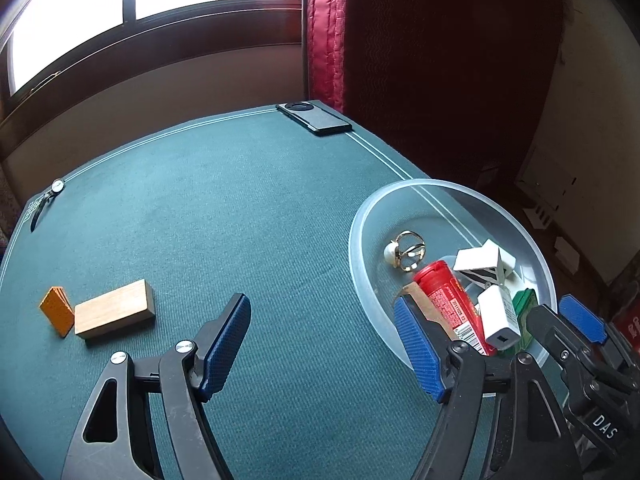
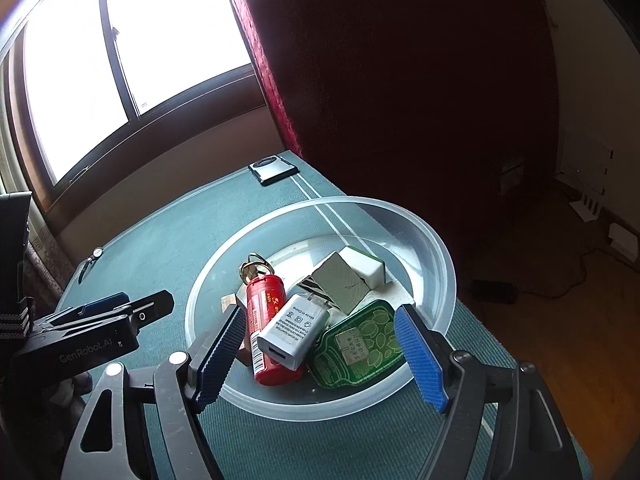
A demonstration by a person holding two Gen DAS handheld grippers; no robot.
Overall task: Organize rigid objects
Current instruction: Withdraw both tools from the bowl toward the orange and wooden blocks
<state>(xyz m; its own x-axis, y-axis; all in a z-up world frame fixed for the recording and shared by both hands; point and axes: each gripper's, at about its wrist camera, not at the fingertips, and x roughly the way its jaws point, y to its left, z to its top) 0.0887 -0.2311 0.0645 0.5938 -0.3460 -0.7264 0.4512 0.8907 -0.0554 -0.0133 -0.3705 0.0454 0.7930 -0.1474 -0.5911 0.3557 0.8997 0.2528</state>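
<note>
A clear plastic bowl sits at the table's right edge. It holds a red bottle, a white charger, a green tin, a white block, a grey-white box and a gold ring. My left gripper is open above the green mat, its right finger overlapping the bowl's rim. My right gripper is open above the bowl's near side, empty. A wooden block and an orange card stack lie at the left.
A black phone lies at the far edge of the green mat. A wristwatch lies at the mat's left edge. A dark red curtain hangs behind the bowl. Wooden floor lies to the right.
</note>
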